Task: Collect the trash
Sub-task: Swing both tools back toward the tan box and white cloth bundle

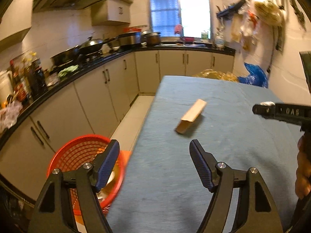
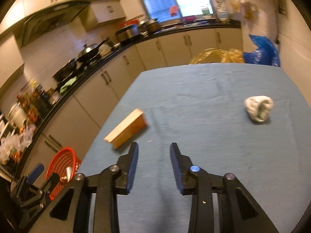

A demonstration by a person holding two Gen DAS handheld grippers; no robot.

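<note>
My left gripper stands wide with nothing between its blue pads, hanging over the near left edge of the blue-clothed counter. My right gripper is only partly spread, also empty, over the near middle of the cloth.

Just below the counter's left edge sits one red mesh basket on the floor, with a few scraps already inside; I cannot count them.

Nearest on the cloth is one wooden block, lying flat at a slant just ahead and to the left of my right gripper. I judge it stiff, light enough and not fragile, with smooth faces that could slip, so I would pinch it across its narrow width near the middle, pads flat on the two long sides.

Farther off to the right lies one wadded white cloth or paper ball, well apart from the block. It looks soft and very light, likely to squash, so a grip straight through its bulk should do.

Beyond the far edge I see one yellowish bag and one blue bag.
</note>
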